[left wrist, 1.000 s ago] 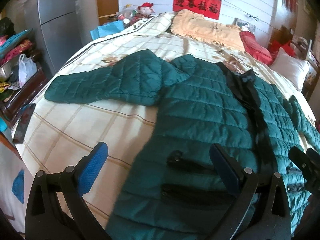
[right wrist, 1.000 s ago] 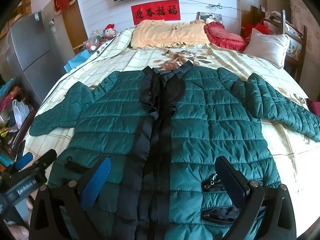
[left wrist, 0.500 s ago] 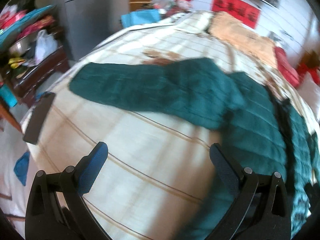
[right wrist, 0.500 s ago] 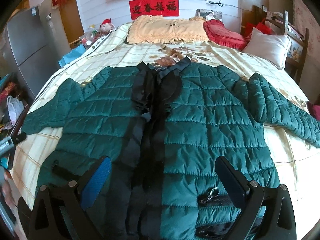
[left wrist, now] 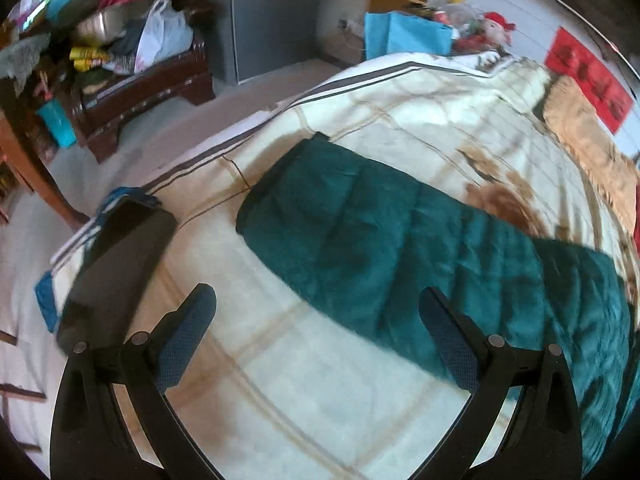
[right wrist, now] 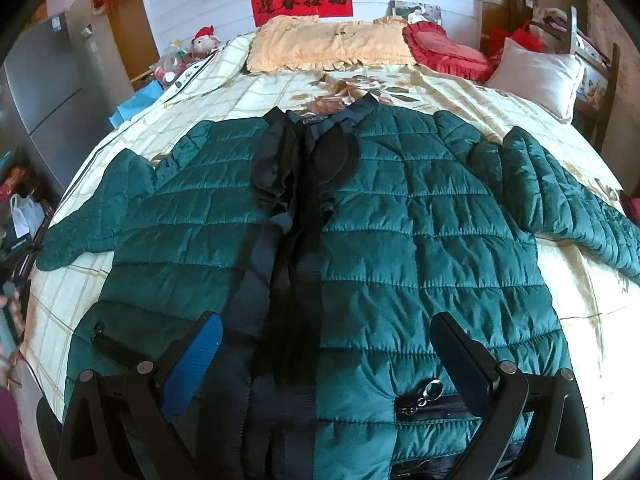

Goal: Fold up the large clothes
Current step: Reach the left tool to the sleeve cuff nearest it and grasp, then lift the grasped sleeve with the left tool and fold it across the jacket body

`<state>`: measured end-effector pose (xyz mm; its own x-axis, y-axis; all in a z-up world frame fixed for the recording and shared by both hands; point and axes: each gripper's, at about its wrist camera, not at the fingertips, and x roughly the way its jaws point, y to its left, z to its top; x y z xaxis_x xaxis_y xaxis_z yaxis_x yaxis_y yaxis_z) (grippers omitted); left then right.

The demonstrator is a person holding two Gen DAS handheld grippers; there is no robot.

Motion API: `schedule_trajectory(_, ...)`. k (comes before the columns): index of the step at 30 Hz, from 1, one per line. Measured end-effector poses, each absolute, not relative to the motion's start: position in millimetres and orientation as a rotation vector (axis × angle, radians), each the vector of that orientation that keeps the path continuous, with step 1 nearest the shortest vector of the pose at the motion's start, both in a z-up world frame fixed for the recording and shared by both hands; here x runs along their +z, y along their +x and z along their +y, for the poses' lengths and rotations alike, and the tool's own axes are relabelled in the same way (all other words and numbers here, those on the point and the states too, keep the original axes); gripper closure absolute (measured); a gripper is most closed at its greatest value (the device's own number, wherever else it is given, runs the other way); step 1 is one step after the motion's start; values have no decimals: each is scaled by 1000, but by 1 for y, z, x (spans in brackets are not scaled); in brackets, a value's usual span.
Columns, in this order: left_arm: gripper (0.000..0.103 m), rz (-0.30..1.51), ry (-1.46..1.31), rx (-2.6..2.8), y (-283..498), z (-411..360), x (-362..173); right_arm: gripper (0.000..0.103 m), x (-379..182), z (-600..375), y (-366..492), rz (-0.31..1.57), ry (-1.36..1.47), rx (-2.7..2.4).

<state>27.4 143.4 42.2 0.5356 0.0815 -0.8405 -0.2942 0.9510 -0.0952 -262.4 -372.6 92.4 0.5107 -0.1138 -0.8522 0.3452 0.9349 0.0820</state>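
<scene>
A dark green quilted jacket (right wrist: 400,240) with a black front placket lies spread flat, front up, on the bed, sleeves out to both sides. My right gripper (right wrist: 326,344) is open and empty, hovering over the jacket's lower hem. In the left wrist view only the jacket's left sleeve (left wrist: 380,240) shows, its cuff pointing toward the bed's left edge. My left gripper (left wrist: 318,316) is open and empty above the sheet, just short of the sleeve near its cuff.
The cream checked bedsheet (left wrist: 320,400) covers the bed. A black flat object (left wrist: 116,256) lies at the bed's left edge. Pillows (right wrist: 332,46) sit at the headboard. A grey fridge (right wrist: 44,92) and a cluttered wooden stand (left wrist: 132,76) are left of the bed.
My left gripper has swung left from the jacket's body toward the left sleeve cuff and bed edge. My right gripper has shifted slightly forward over the hem. Both stay open.
</scene>
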Motion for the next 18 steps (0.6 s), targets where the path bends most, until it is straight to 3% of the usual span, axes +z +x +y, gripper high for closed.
schedule_trajectory(7,5,981,-358,233,48,167,23,0,90,-367,-256,1015,235,-261)
schedule_trajectory(11,22,972,-439,223,54,176,18,0,87,-367,-256,1025,246,-255)
schedule_trajectory(14,36,964,-447,210,62,178,18,0,85,-369,-256,1033,263,-256)
schedule_trajectory(18,80,950,-462,196,65,183,18,0,85,-371,-257,1030,272,-261)
